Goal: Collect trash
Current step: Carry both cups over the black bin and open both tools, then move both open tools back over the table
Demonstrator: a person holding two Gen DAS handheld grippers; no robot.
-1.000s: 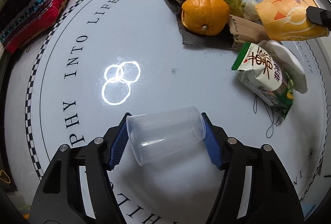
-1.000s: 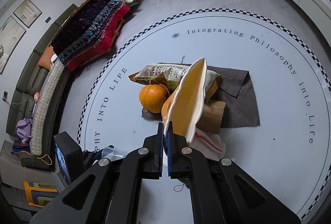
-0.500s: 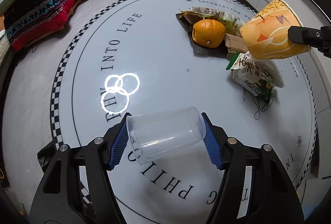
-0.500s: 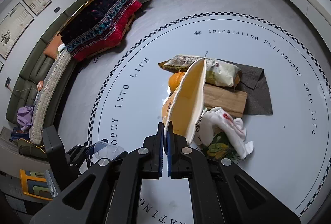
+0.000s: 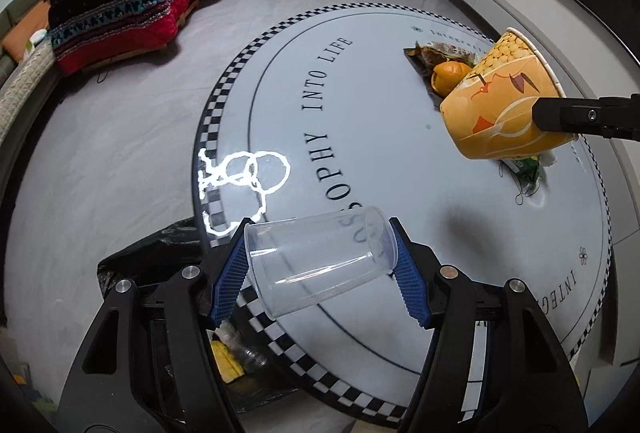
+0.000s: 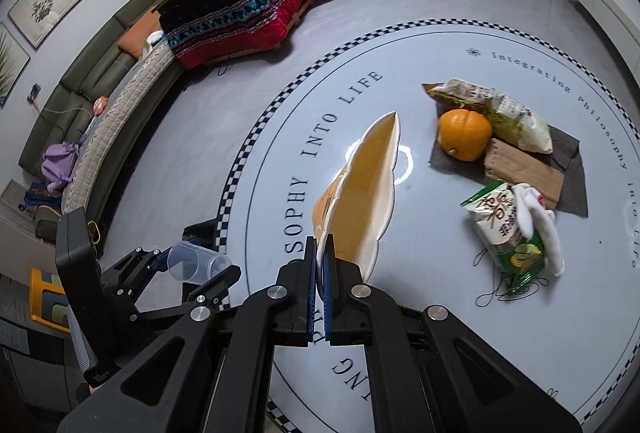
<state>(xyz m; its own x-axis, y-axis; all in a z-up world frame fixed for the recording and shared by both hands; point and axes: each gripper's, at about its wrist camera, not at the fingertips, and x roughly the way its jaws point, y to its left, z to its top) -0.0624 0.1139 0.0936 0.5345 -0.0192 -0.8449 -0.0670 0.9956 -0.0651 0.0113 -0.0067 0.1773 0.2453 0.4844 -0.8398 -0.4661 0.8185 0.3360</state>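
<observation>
Clear cup [image 5: 320,265] and paper cup [image 6: 360,201], formerly over mid-table, now above table edge [image 5: 224,233].

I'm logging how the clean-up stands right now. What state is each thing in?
Clear plastic cup: lifted, on its side, clamped in the left gripper.
Paper cup: lifted, tilted, its wall pinched flat by the right gripper.
Orange: lying on the round table.
Green snack bag: crumpled, on the table.
Black trash bag: open, on the floor beside the table.

Paper cup [image 6: 362,189] in right hand-held gripper [image 6: 320,261]
</observation>
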